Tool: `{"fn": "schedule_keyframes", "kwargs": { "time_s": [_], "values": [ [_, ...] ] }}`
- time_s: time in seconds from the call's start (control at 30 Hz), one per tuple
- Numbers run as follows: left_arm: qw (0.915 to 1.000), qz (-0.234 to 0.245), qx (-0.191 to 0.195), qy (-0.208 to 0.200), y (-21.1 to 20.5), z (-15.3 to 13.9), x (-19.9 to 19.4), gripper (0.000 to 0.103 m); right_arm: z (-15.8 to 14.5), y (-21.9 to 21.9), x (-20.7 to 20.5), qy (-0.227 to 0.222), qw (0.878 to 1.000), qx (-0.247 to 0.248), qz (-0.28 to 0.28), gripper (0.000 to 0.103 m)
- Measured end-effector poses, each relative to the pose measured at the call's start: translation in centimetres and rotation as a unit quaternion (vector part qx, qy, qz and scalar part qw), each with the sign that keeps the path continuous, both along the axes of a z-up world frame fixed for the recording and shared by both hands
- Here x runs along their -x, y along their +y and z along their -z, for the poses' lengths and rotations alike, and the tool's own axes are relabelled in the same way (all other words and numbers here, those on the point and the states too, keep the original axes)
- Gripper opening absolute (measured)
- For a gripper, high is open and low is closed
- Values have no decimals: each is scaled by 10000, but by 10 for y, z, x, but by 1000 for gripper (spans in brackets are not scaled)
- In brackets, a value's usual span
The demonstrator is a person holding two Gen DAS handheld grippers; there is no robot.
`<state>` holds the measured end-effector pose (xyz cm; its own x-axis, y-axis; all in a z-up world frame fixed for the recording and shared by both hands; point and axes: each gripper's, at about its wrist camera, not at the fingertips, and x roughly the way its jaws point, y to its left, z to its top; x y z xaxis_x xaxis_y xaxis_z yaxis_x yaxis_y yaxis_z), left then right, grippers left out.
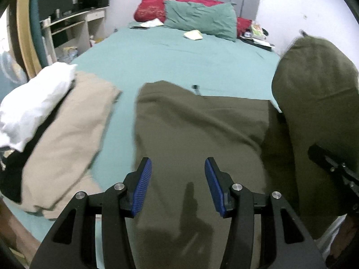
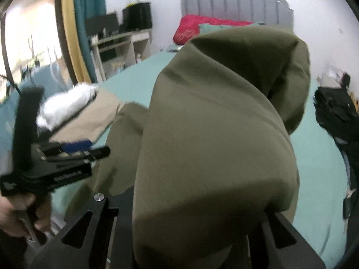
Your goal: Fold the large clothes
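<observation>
An olive-green garment (image 1: 197,130) lies on the teal bed sheet (image 1: 170,58). My left gripper (image 1: 177,181) is open and empty, just above the garment's near part. In the right wrist view the olive garment (image 2: 213,134) is lifted and draped over my right gripper, hiding its fingers. That lifted part hangs at the right of the left wrist view (image 1: 314,94), with the right gripper's body (image 1: 336,170) below it. The left gripper (image 2: 67,157) shows at the left of the right wrist view, held by a hand.
A folded beige garment (image 1: 67,139) with a white cloth (image 1: 36,103) on it lies at the left. A teal pillow (image 1: 199,20) and red pillow (image 1: 152,6) sit at the headboard. A desk with shelves (image 1: 67,22) stands far left. A dark bag (image 2: 336,112) lies right.
</observation>
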<state>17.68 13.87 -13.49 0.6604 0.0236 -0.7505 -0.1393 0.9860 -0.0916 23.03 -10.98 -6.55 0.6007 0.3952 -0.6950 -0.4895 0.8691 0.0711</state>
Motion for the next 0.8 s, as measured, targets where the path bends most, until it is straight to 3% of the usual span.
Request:
{"fn": "schedule_keyframes", "kwargs": {
  "time_s": [0.13,0.23,0.33,0.4,0.5,0.67,0.8],
  "values": [
    [9999,-95,24,103,27,10,7,52,17,34,1,165,9983,487,-264,25],
    [9996,-194,56,186,46,20,13,52,33,59,7,314,9924,934,-736,34],
    [9983,-317,274,395,65,30,18,52,46,78,16,477,9858,1021,-1243,53],
    [9979,-390,356,384,72,28,20,52,51,87,19,590,9837,887,-1449,72],
    [9967,-588,460,328,81,26,23,52,63,97,21,807,9799,703,-1683,90],
    [9948,-639,738,294,88,26,25,53,79,113,43,832,9733,783,-1990,99],
    [9944,-516,921,35,88,18,26,53,80,113,76,378,9653,1102,-2336,100]
  ]
}}
